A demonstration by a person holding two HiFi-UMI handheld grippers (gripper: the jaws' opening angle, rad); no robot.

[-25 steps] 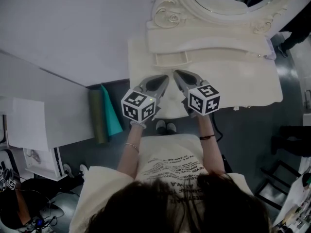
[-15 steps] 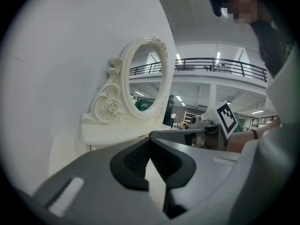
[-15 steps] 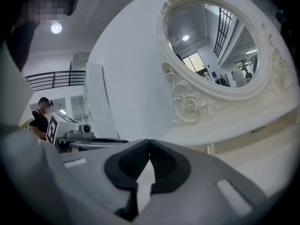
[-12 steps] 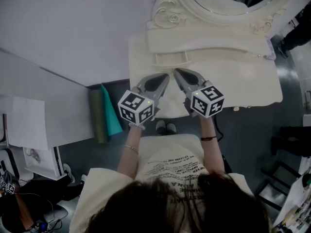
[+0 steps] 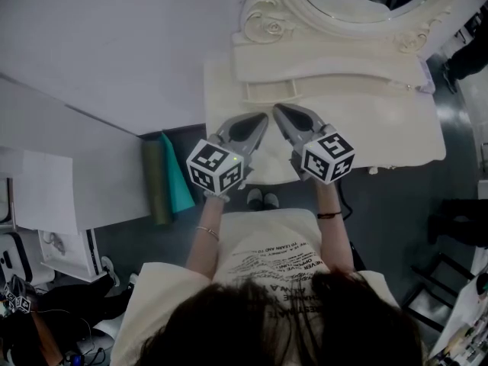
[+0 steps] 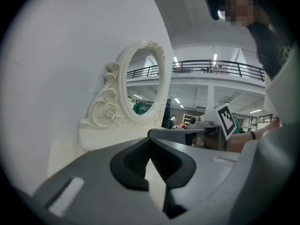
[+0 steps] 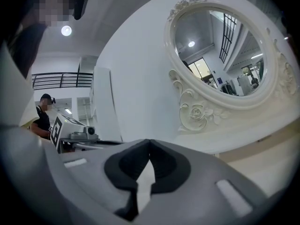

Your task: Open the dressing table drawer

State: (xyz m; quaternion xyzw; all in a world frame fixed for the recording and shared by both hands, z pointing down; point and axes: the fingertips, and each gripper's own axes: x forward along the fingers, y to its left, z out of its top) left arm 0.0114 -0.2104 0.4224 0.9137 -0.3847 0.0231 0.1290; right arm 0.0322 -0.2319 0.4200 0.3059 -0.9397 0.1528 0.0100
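Observation:
The cream dressing table stands against the white wall, with an oval mirror in a carved frame. A small shallow drawer juts a little from the raised shelf section under the mirror. My left gripper and right gripper hover side by side over the tabletop just in front of that drawer, tips almost touching each other. Both are shut with nothing between the jaws, as the left gripper view and right gripper view show. Neither touches the drawer.
A teal roll and an olive roll lean by the table's left side on the dark floor. The person's shoes stand under the table edge. Papers lie at the left. Another person stands at the far right.
Both grippers have risen slightly toward the camera, still side by side in front of the drawer. The drawer has not moved.

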